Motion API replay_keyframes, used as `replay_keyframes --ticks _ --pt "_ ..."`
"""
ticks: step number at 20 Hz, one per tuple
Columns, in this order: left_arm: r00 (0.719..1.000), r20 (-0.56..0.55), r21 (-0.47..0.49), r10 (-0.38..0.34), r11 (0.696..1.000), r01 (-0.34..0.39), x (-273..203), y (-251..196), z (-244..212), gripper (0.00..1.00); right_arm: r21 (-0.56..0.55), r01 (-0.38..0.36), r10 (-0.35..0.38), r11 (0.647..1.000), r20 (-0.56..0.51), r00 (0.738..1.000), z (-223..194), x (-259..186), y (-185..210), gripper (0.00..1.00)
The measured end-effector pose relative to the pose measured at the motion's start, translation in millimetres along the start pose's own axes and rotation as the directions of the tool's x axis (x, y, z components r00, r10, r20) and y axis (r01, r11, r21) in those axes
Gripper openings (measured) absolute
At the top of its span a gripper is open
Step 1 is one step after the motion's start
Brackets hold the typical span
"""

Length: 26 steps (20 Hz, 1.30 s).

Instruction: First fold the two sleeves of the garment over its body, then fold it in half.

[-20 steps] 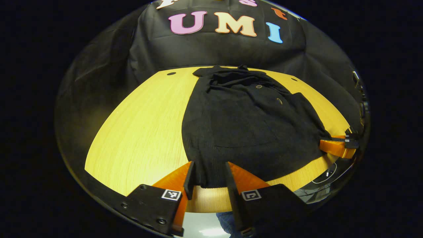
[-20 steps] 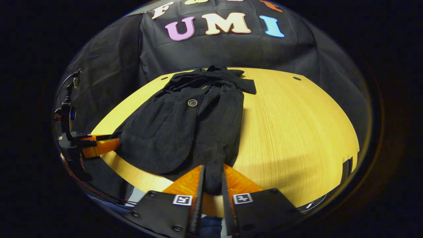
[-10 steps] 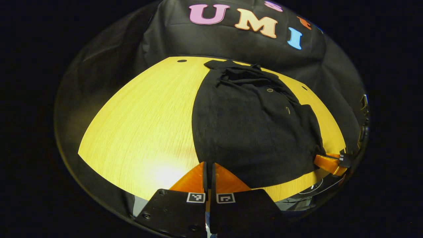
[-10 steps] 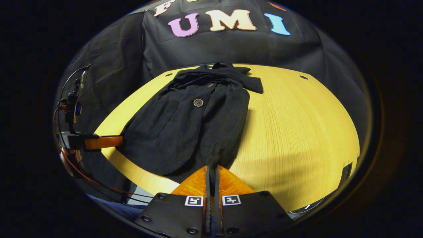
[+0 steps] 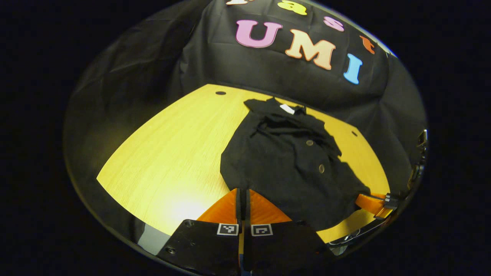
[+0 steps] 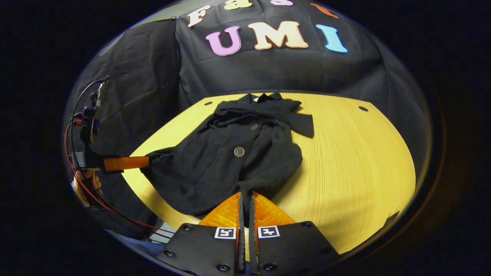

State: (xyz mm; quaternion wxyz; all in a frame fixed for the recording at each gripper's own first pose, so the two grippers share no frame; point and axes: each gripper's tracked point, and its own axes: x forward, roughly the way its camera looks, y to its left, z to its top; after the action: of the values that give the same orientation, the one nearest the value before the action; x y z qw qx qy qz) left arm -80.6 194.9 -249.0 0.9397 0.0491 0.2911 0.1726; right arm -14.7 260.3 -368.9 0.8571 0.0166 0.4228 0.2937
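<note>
At the near edge of the bench (image 6: 345,184), the right tongs (image 6: 245,197) are seen closed to a thin slit, with the near hem of the garment (image 6: 230,161) pinched between both fingers. In the left gripper view, the left tongs (image 5: 242,193) are likewise closed tight on the hem of the garment (image 5: 284,165) at its near corner. The garment, a dark, soft, finely ribbed fabric with round buttons, is spread lengthwise on the bench, its near hem raised off the bench and its rumpled collar lying toward the far edge. The bench is a pale yellow wood-grain board with a curved outline and small dark holes near the garment's collar end. Beyond the garment, a creased black cloth wall (image 6: 276,73) is hung behind the bench.
</note>
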Motion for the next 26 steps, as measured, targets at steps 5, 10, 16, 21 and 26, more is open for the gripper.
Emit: replay_keyframes --ticks 5,10,16,21,26 --pt "0.992 0.128 0.029 -0.011 1.0 0.007 9 -17 66 0.0 -0.032 -0.026 0.029 0.999 0.098 0.995 71 1 -13 0.06" --pt "0.983 0.184 0.043 -0.027 0.999 0.019 41 -28 116 0.0 -0.014 0.0 0.002 1.0 0.16 0.987 132 17 -29 0.06" --pt "0.975 0.21 0.041 -0.078 0.997 0.07 109 -38 183 0.0 0.007 0.082 -0.082 0.997 0.217 0.973 215 54 -49 0.06" --pt "0.964 0.251 0.116 -0.086 0.992 0.058 167 -41 235 0.0 0.021 0.131 -0.132 0.991 0.259 0.957 281 94 -71 0.06" --pt "0.952 0.282 0.2 -0.12 0.978 0.064 224 -58 271 0.0 0.022 0.188 -0.187 0.982 0.278 0.942 327 140 -98 0.06"
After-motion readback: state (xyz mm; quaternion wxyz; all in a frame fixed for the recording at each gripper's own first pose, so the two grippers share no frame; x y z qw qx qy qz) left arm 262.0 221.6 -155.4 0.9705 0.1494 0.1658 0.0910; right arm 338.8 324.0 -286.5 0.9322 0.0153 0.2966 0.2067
